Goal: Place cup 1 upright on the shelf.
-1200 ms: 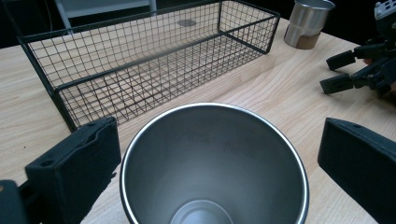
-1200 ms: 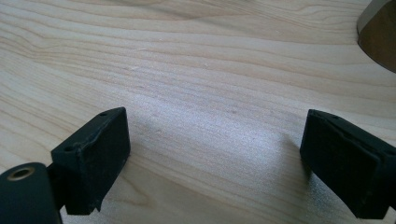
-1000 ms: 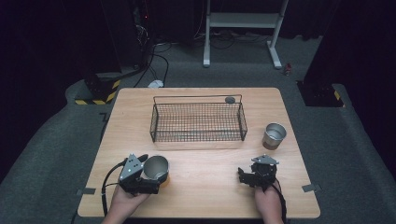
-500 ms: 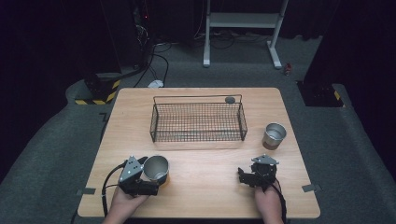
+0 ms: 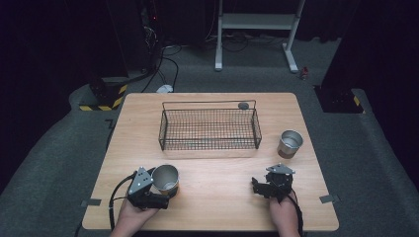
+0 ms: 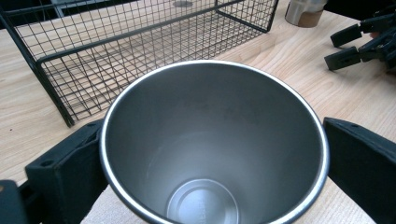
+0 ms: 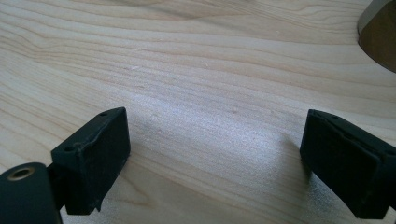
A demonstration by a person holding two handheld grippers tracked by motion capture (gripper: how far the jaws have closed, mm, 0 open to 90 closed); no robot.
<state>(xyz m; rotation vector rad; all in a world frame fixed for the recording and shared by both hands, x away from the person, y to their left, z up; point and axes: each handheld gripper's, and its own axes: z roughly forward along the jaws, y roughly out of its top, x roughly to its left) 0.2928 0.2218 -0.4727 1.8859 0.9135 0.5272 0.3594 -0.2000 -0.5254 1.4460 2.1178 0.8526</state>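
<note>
Fingers of the left gripper point(image 6: 212, 154) still clamp the steel cup point(image 6: 212, 140), unmoved.

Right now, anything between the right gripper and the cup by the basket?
No. In the high view, only bare table separates the right gripper from the steel cup beside the wire basket.

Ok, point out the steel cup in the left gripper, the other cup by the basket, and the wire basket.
held cup point(image 6: 210, 140), left gripper view, inner wall.
second cup point(image 5: 289, 143), high view, rim and side.
wire basket point(image 5: 209, 146), high view, front wall.
left gripper point(image 5: 157, 191), high view, between the jaws.
</note>
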